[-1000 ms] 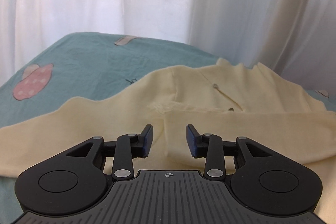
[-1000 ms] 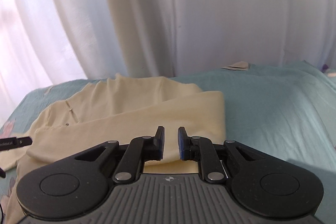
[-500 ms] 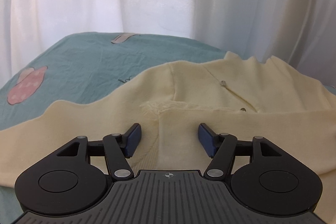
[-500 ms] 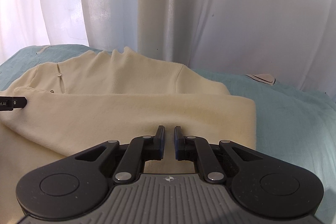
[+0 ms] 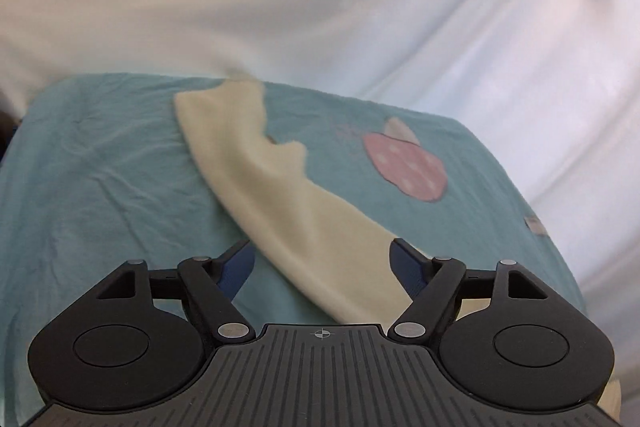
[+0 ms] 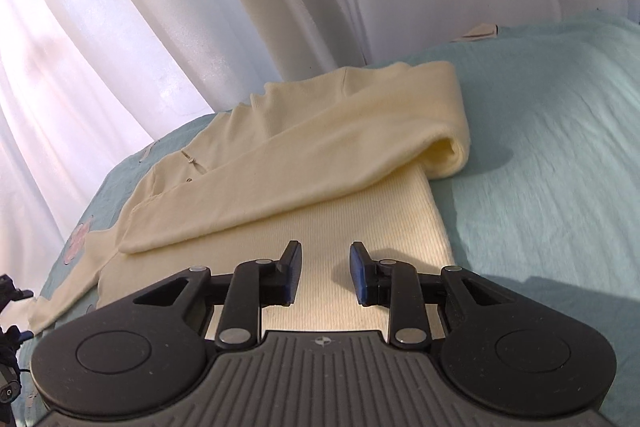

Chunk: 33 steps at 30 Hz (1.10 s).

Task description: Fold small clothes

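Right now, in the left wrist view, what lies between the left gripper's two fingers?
In the left wrist view, the cream sweater's sleeve runs diagonally through the left gripper, over the teal bedsheet. The wide-apart fingers do not press it.

Your left hand-held gripper (image 5: 322, 263) points downward with its blue-padded jaws spread wide — nothing pinched between the pads. Your right hand-held gripper (image 6: 325, 273) also tilts downward, its jaws narrower and opening at this moment — the pads (image 6: 362, 273) press on nothing. Neither of your hands shows in either view.
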Available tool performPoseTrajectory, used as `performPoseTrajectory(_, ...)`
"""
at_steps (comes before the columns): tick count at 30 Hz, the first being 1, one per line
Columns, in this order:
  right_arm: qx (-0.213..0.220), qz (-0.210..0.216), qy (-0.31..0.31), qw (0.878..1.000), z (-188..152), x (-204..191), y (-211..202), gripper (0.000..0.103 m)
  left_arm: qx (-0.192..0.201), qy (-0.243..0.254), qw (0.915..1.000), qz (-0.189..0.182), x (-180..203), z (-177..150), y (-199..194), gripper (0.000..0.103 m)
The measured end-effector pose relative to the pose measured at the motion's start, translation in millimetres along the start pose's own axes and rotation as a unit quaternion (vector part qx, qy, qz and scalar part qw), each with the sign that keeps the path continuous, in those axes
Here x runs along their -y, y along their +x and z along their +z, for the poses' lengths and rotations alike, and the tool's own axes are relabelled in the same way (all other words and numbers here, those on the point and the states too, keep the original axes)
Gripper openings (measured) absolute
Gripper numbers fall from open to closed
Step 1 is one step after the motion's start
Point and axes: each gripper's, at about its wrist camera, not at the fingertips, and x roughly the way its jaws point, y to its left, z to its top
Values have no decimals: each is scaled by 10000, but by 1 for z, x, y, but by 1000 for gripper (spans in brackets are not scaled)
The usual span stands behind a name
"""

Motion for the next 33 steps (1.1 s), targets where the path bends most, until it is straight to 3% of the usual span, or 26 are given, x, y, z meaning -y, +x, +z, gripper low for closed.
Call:
performPoseTrajectory(3,-19,0,26,10000,1,-3,3,27,-201,-989,9948,109,-40,19,18,60)
performPoseTrajectory(5,-21,59,35,10000,1,-10,4,27,-139,-1348,9908,48,-53,23,22,51)
performPoseTrajectory(9,6,182,5,9998,4,-20,3,27,-12,-1640,9862,-224,-67,32,35,51)
performPoseTrajectory(13,-37,268,28,9996,5,-23,3,27,52,-2385,9695,-565,-86,43,50,50)
performPoseTrajectory(14,-49,268,33,9996,5,-23,4,27,37,-2499,9664,-600,-89,45,52,46)
performPoseTrajectory(16,-67,224,17,9997,5,-24,4,27,-37,-2660,9622,-573,-93,46,57,28)
performPoseTrajectory(19,-48,197,25,9998,5,-23,3,27,-20,-2730,9597,-669,-95,45,59,21)
performPoseTrajectory(24,87,194,61,9998,6,-21,-3,27,232,-2267,9699,-857,-78,47,50,14)
performPoseTrajectory(26,122,195,64,9997,7,-21,-5,27,406,-1795,9775,-1033,-60,47,37,13)
performPoseTrajectory(28,145,206,68,9997,7,-20,-7,27,559,-1157,9810,-1451,-30,43,16,10)
performPoseTrajectory(31,181,229,91,9995,10,-20,-8,27,543,-384,9700,-2340,19,27,-23,9)
performPoseTrajectory(33,237,271,87,9993,12,-21,-10,27,514,392,9519,-2994,59,3,-56,9)
